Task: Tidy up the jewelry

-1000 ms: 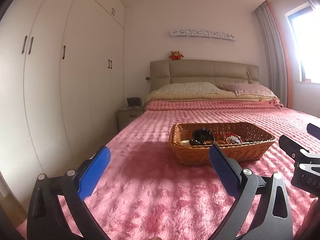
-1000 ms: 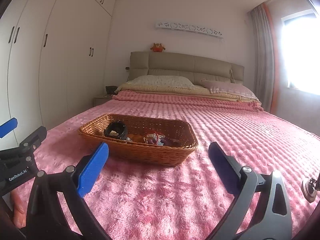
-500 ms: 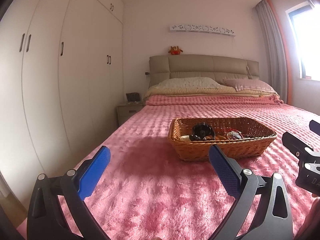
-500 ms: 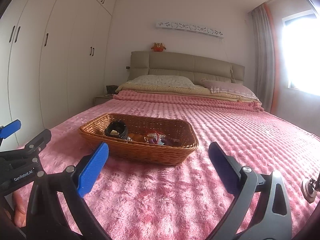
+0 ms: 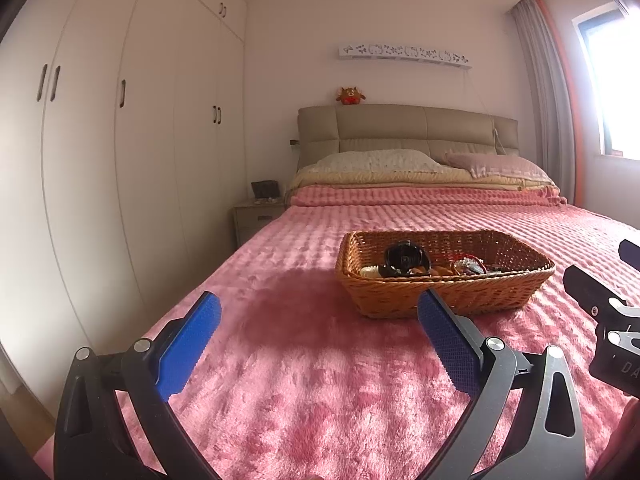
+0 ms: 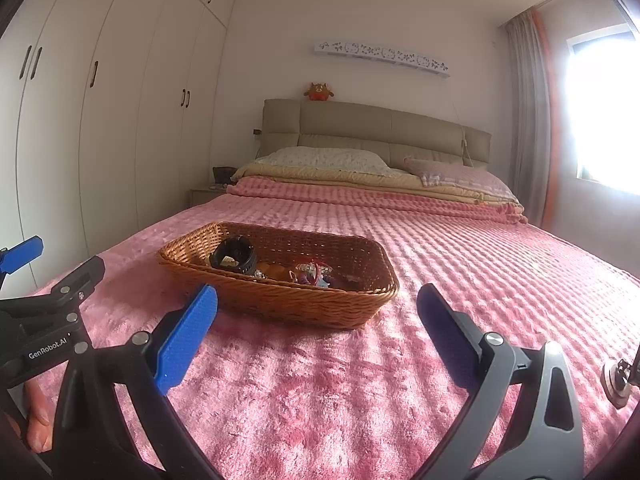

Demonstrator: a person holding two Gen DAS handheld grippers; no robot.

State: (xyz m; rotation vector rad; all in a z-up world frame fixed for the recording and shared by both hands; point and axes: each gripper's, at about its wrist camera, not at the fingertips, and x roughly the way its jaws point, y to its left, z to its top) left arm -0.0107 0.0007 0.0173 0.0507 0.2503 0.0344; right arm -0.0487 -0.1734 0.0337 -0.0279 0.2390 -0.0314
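A brown wicker basket (image 5: 444, 296) sits on the pink bed cover; it also shows in the right wrist view (image 6: 288, 300). Inside it lie a black round band (image 5: 405, 258), which also shows in the right wrist view (image 6: 234, 258), and a small heap of red and silver jewelry (image 6: 312, 272). My left gripper (image 5: 320, 344) is open and empty, short of the basket and to its left. My right gripper (image 6: 318, 334) is open and empty, just in front of the basket's near wall. Each gripper shows at the edge of the other's view.
The pink plush bed cover (image 5: 320, 380) fills the foreground. Pillows (image 5: 380, 162) and a beige headboard lie at the far end. White wardrobes (image 5: 120, 160) line the left wall, with a nightstand (image 5: 256, 218) beside the bed. A bright window (image 6: 600, 112) is at right.
Both views have tipped slightly upward, so the basket sits a little lower in the frames. Both grippers stay open and empty.
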